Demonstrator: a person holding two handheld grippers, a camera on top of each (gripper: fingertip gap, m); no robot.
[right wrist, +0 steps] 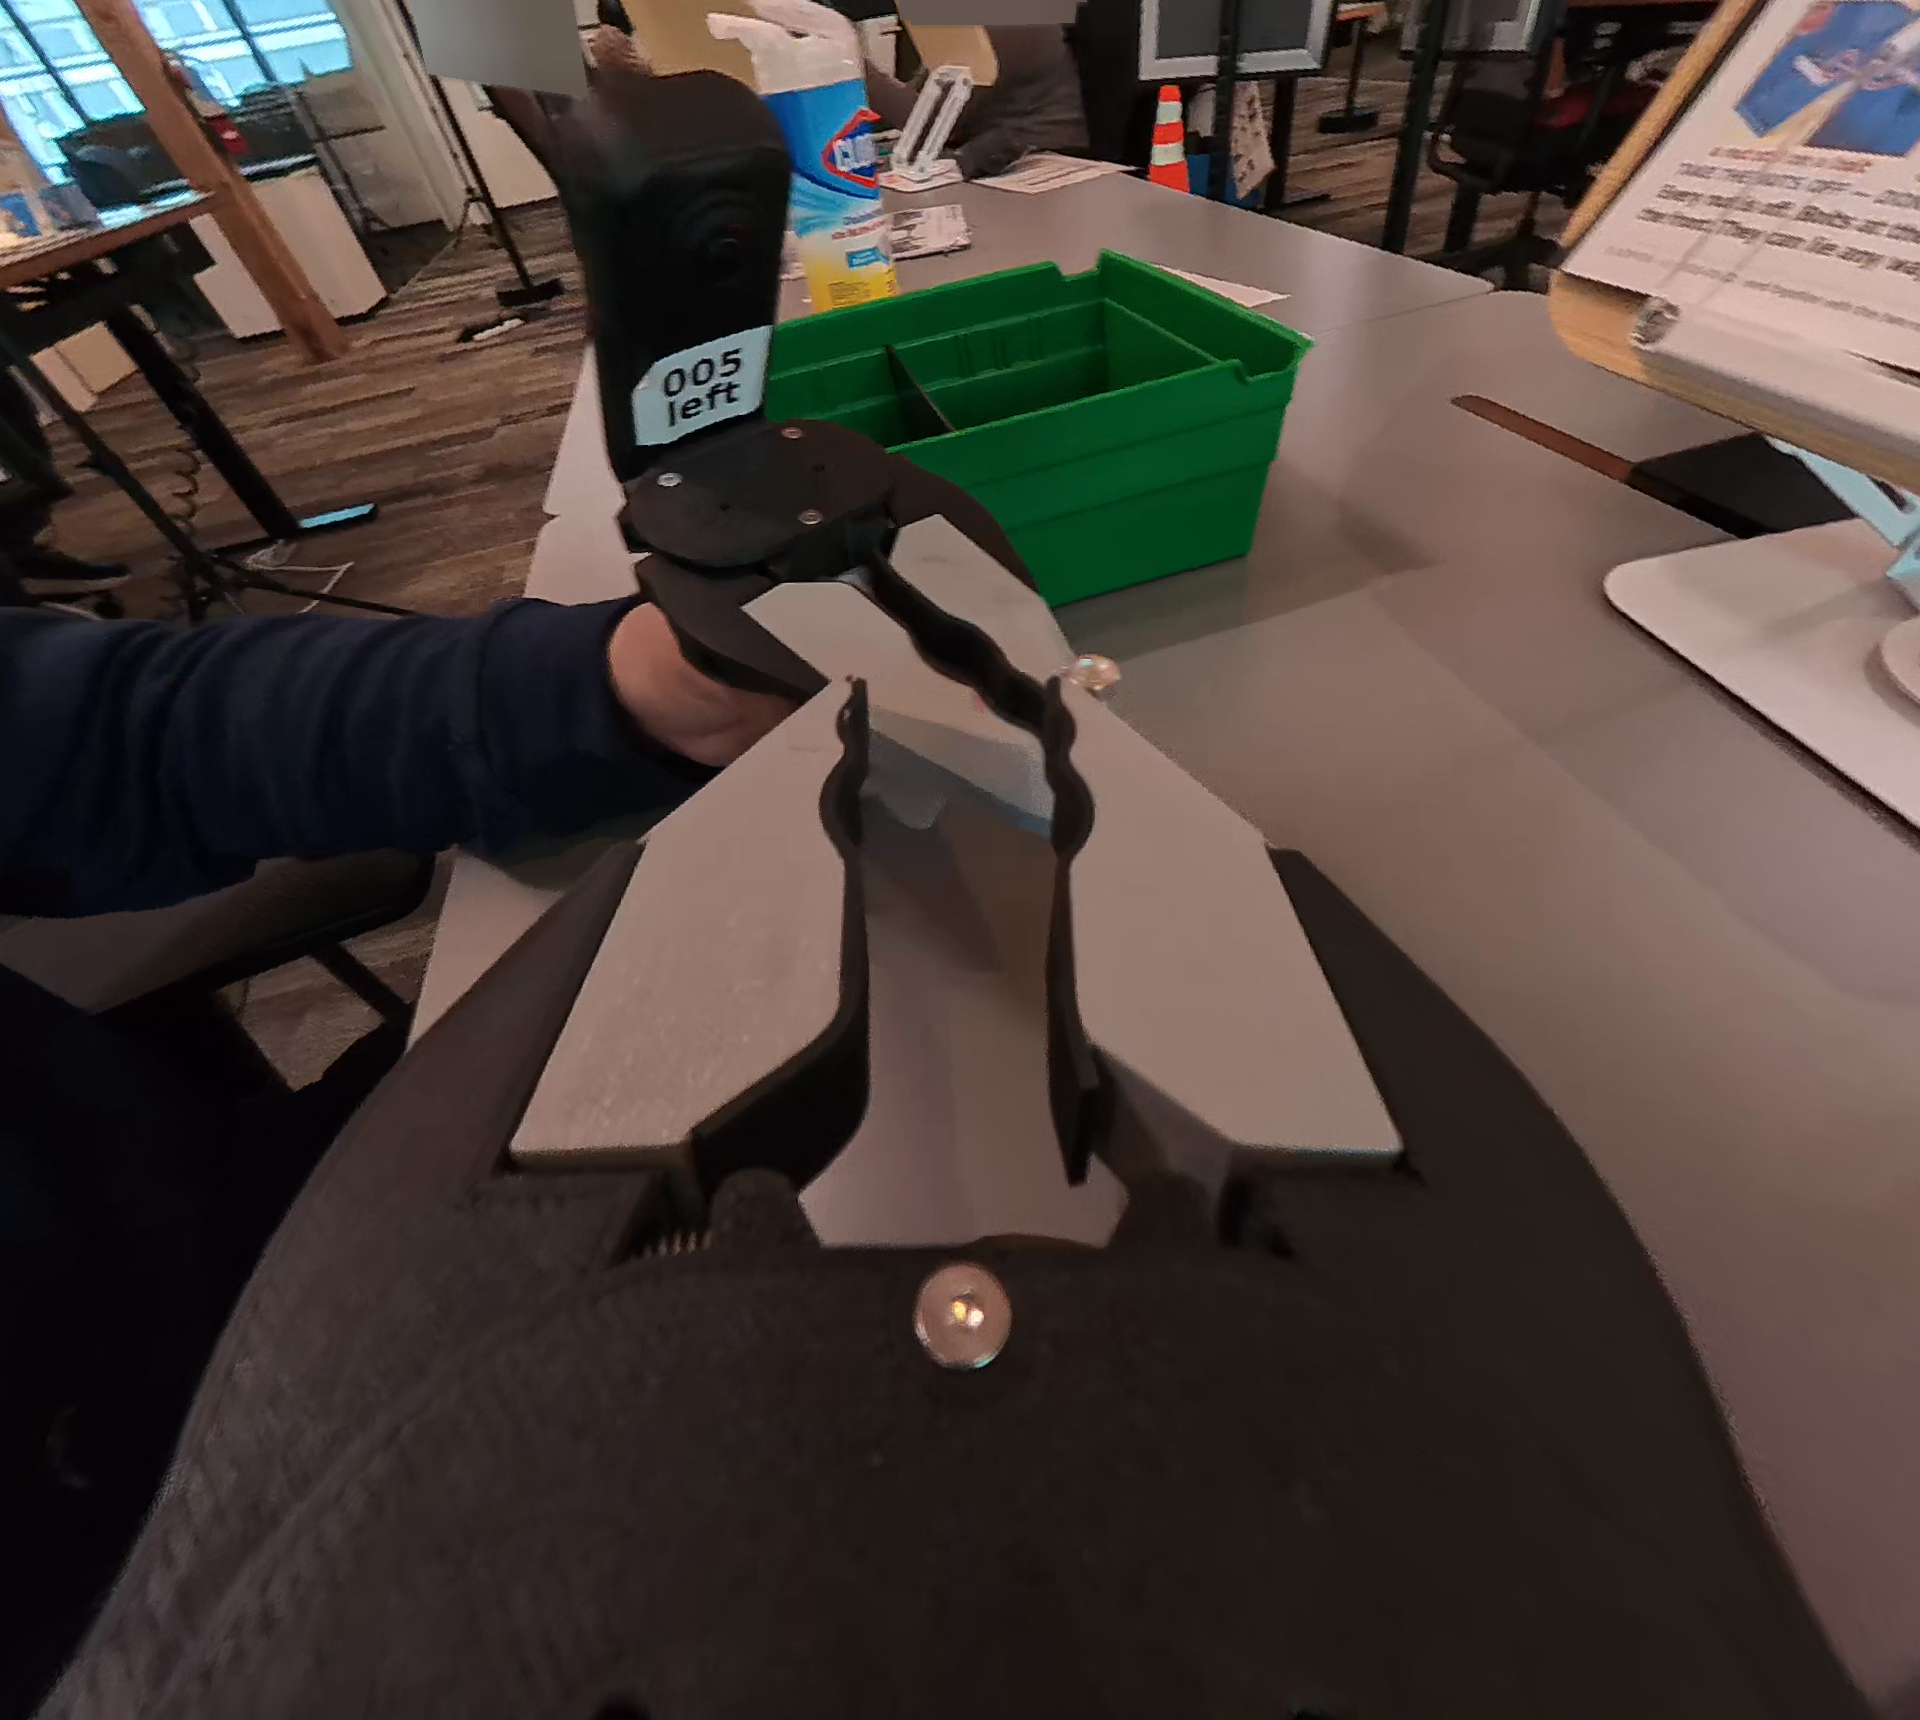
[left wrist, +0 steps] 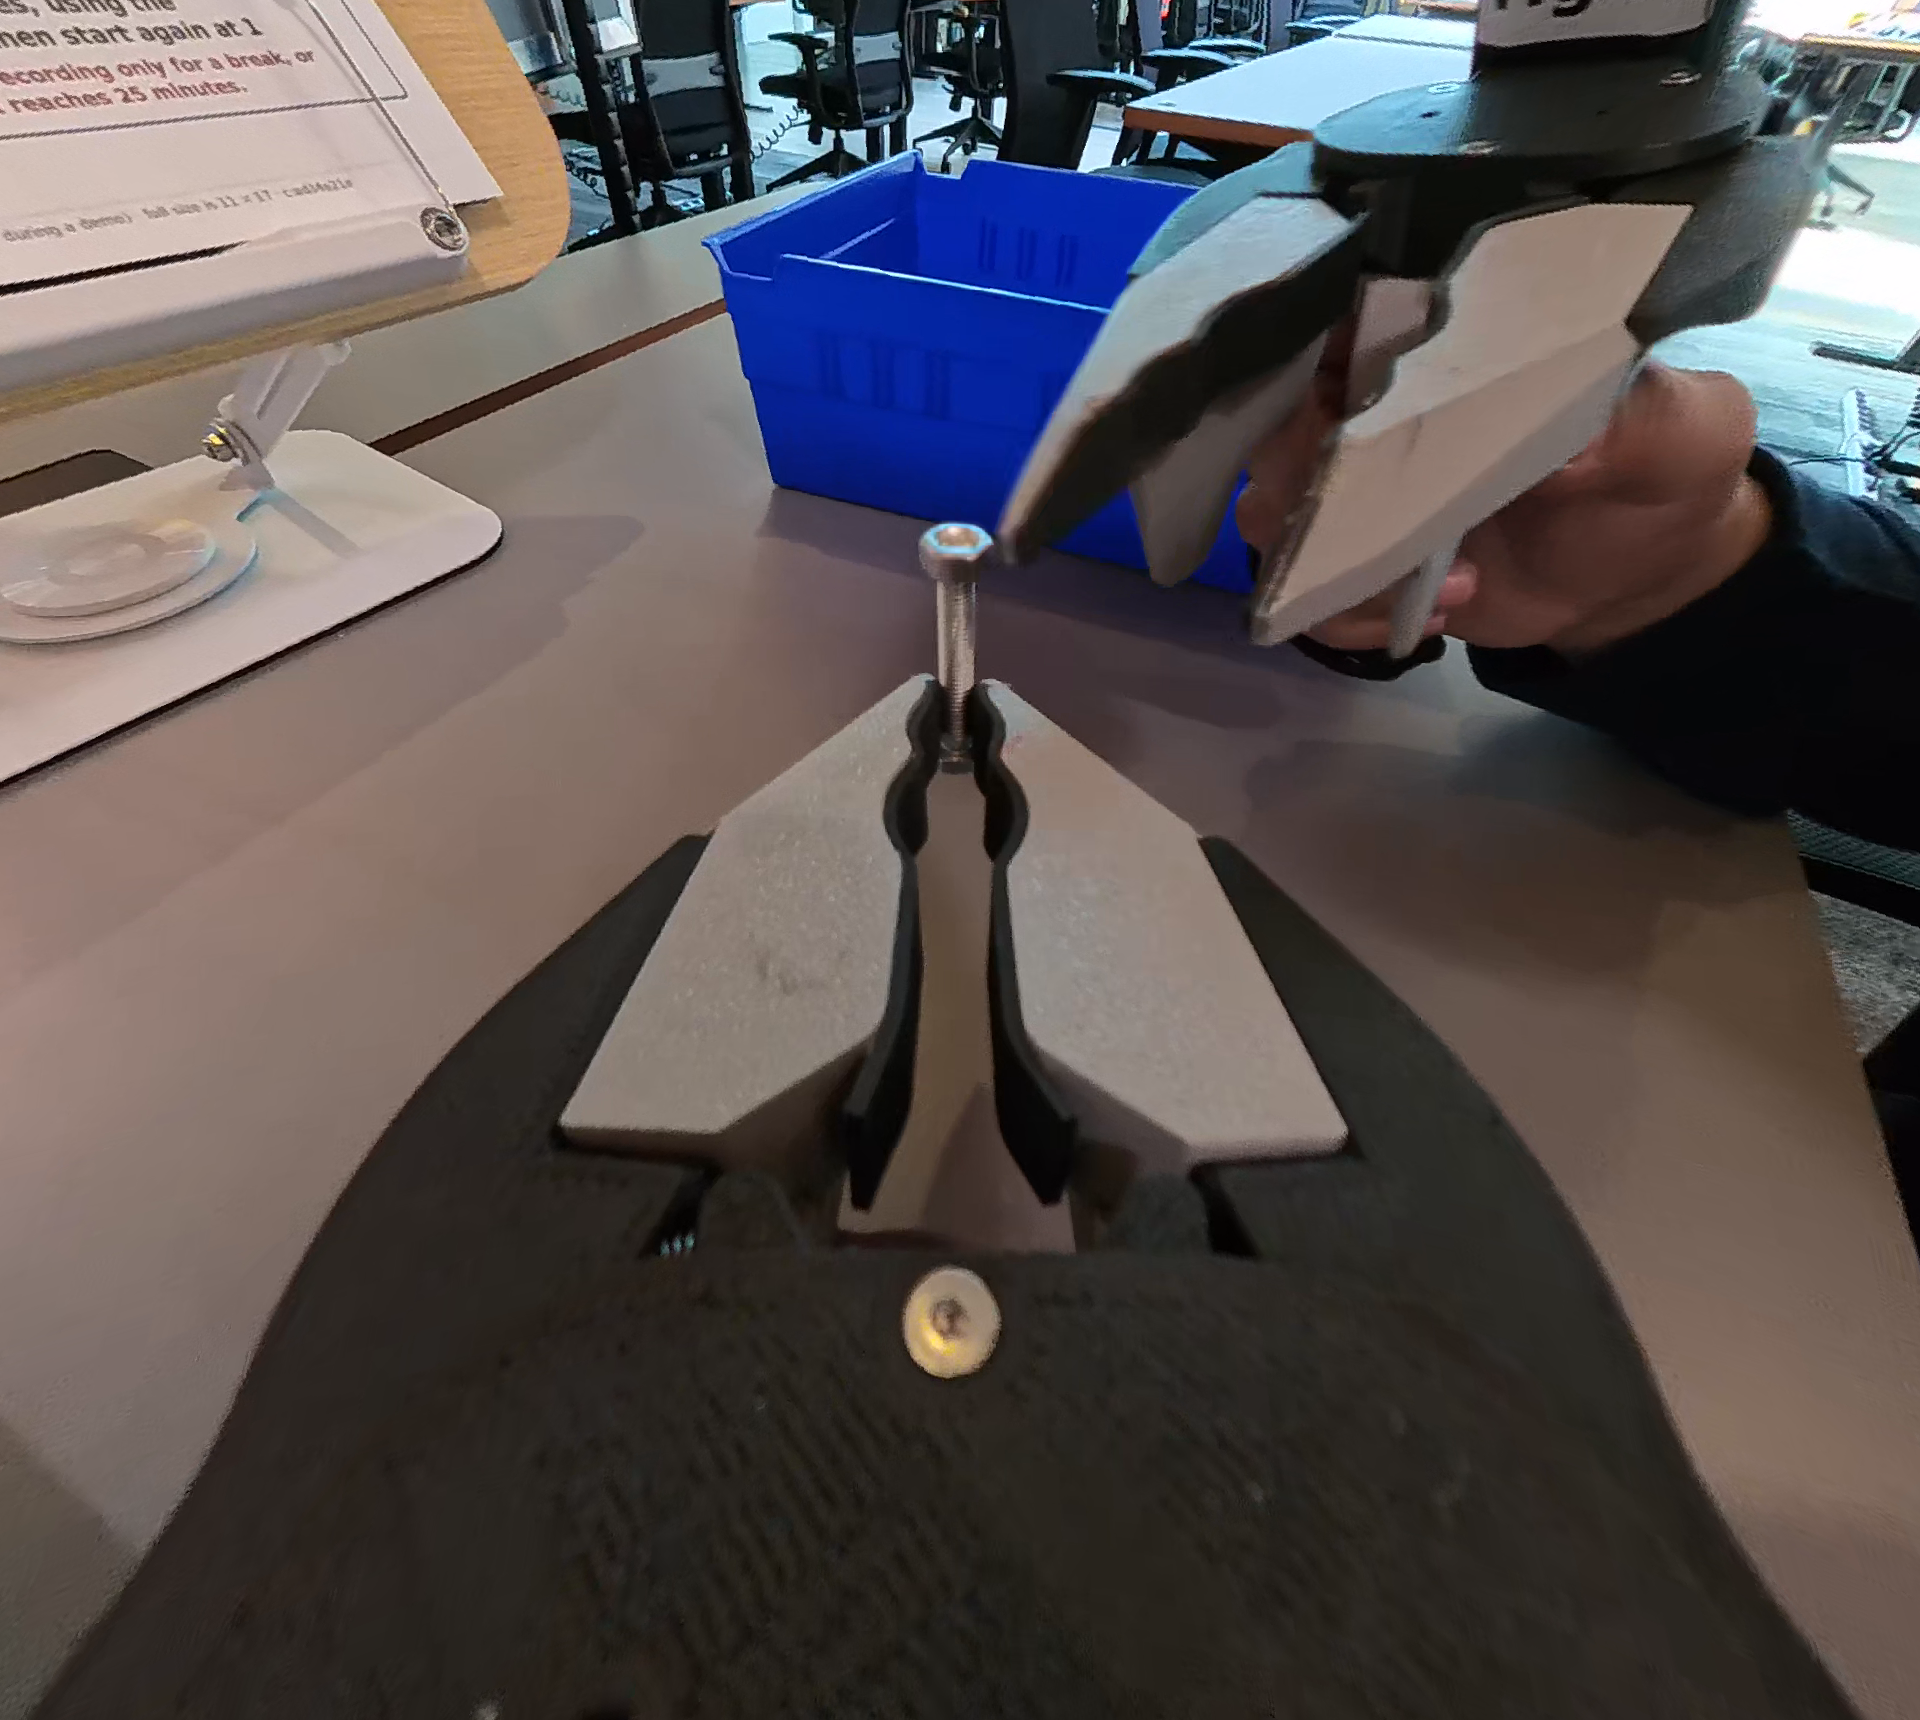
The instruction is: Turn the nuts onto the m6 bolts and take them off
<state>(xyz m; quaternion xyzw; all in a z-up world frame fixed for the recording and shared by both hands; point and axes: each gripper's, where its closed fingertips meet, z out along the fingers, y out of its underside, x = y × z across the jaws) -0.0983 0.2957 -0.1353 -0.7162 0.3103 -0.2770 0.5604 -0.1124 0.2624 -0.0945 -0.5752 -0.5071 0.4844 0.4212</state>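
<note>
The left gripper [left wrist: 956, 714] is clamping one bolt [left wrist: 954, 621] between its jaws, which are standing narrow, squeezing the threaded end right at the tips. The bolt is standing upright out of the jaws, head on top, shank bare above the grip; whether a nut is sitting down between the pads I cannot tell.

The right gripper [left wrist: 1132, 574] is hanging beyond and to the right of those jaws, tilted down, its jaws spread wide and holding nothing. One fingertip [left wrist: 1013, 540] is sitting just beside the bolt head, perhaps touching it. From the right wrist view, the right gripper [right wrist: 956, 704] is showing the same wide gap, with the left gripper [right wrist: 1023, 694] lying straight ahead between the jaws and the bolt head [right wrist: 1091, 671] glinting just past the right tip.

Counting now: one bolt, two grippers, two bins. The blue bin [left wrist: 935, 382] is sitting on the bench [left wrist: 416, 891] beyond the left jaws, behind the bolt. The green bin [right wrist: 1091, 465] is sitting beyond the right jaws, divided into compartments. One spray bottle [right wrist: 821, 143] is standing behind it. One document stand [left wrist: 239, 216] is rising off to the left of the left jaws.
</note>
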